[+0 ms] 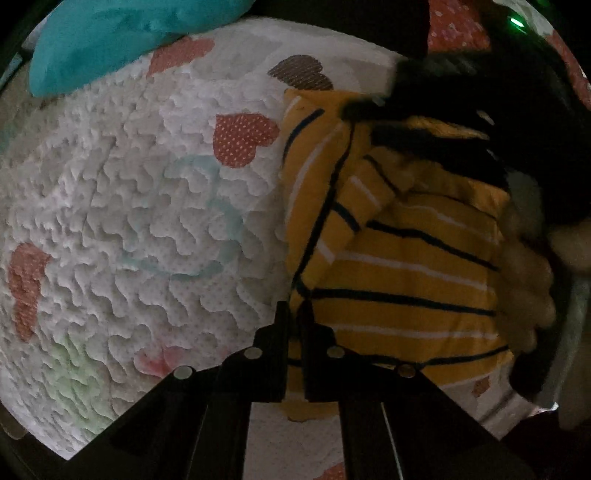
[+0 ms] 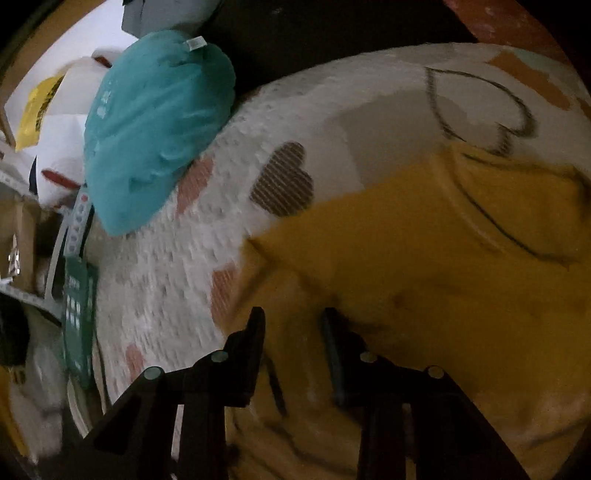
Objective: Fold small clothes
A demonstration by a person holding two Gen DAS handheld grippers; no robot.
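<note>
A small yellow shirt (image 1: 406,295) with dark and white stripes lies on a white quilt (image 1: 129,221) printed with hearts. One sleeve (image 1: 354,206) is folded across its body. In the left wrist view, my left gripper (image 1: 293,310) is shut on the shirt's left edge, with yellow cloth showing in the thin gap between its fingers. A blurred hand (image 1: 524,280) rests at the shirt's right side. In the right wrist view, my right gripper (image 2: 293,317) is open just above the blurred yellow shirt (image 2: 424,258), pinching nothing.
A teal cushion (image 1: 122,33) (image 2: 155,129) lies at the far edge of the quilt (image 2: 295,110). Beyond the quilt's left edge are white bags (image 2: 62,147) and a green box (image 2: 77,314). Bare quilt stretches left of the shirt.
</note>
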